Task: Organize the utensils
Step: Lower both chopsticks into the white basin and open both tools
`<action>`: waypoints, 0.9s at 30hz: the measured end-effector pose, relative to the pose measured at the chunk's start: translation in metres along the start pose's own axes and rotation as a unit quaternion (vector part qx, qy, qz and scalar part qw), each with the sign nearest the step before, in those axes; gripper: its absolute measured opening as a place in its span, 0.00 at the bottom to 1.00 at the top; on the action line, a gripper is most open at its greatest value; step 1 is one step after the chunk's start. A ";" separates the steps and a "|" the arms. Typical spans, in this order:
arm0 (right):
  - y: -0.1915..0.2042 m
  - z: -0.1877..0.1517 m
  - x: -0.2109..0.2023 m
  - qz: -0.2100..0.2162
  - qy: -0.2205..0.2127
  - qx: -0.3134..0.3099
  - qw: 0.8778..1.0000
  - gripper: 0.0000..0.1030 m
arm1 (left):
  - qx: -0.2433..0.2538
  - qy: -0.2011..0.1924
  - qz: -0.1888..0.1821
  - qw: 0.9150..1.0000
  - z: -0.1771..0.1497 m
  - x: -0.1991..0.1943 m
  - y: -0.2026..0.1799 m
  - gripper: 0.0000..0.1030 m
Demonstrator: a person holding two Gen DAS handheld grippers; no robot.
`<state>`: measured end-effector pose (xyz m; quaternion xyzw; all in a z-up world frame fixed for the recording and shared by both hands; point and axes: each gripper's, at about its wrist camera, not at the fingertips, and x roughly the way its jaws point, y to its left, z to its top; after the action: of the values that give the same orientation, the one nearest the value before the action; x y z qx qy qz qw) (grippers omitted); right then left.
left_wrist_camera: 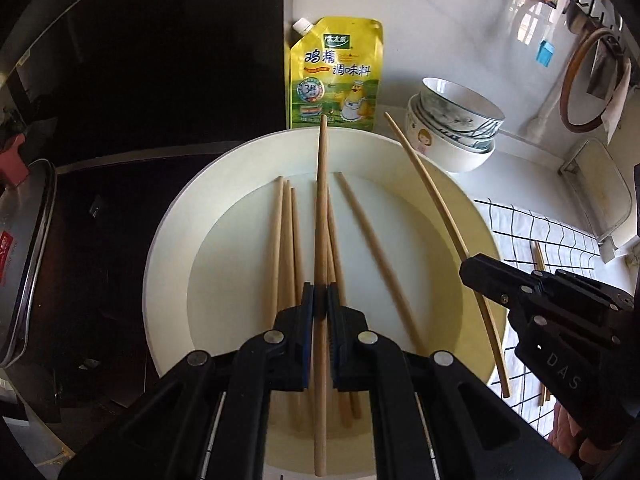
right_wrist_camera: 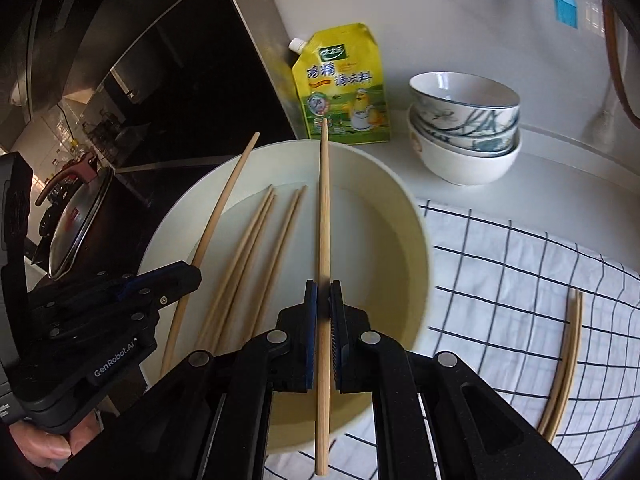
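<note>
L gripper (left_wrist_camera: 321,300) & R gripper (right_wrist_camera: 324,300): chopstick (left_wrist_camera: 321,216) each, lengthwise btwn pads

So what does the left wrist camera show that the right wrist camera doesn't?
Only the left wrist view: the left gripper shut on a chopstick, seen straight on, and a wall rack.
Only the right wrist view: the right gripper clamping its own chopstick, and a pot lid in full.
Both: the white basin with loose chopsticks, yellow pouch, stacked bowls, checked cloth.
</note>
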<state>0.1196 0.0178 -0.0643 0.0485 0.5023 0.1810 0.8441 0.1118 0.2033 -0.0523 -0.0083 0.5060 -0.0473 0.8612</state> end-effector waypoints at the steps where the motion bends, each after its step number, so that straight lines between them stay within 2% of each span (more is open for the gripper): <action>1: 0.004 0.002 0.006 0.002 0.007 -0.001 1.000 0.06 | -0.002 0.002 0.000 1.000 0.001 0.004 0.004 0.07; 10: 0.015 0.007 0.048 0.002 0.057 0.012 0.998 0.06 | -0.007 0.032 -0.008 0.999 0.001 0.036 0.023 0.07; 18: 0.005 0.003 0.055 -0.010 0.068 0.031 0.997 0.06 | -0.008 0.038 -0.011 0.999 0.001 0.041 0.026 0.07; 19: 0.004 0.003 0.054 -0.008 0.067 0.032 0.997 0.07 | -0.010 0.036 -0.011 0.999 0.001 0.040 0.026 0.12; 20: 0.003 0.002 0.053 -0.009 0.066 0.033 0.997 0.12 | -0.011 0.036 -0.011 0.999 0.002 0.039 0.027 0.16; 22: 0.002 0.002 0.050 -0.014 0.059 0.033 0.998 0.15 | -0.017 0.032 -0.007 0.999 0.002 0.038 0.027 0.39; 23: 0.001 0.001 0.048 -0.014 0.057 0.034 0.998 0.15 | -0.019 0.029 -0.005 0.999 0.002 0.036 0.028 0.44; 24: 0.000 0.002 0.047 -0.013 0.055 0.036 0.998 0.16 | -0.022 0.026 -0.004 0.999 0.002 0.034 0.028 0.48; 27: -0.003 0.001 0.041 -0.014 0.048 0.037 0.998 0.18 | -0.023 0.024 -0.001 0.999 0.001 0.030 0.029 0.48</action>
<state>0.1390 0.0299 -0.0989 0.0639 0.5496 0.1526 0.8189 0.1289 0.2293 -0.0795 -0.0272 0.5274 -0.0368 0.8484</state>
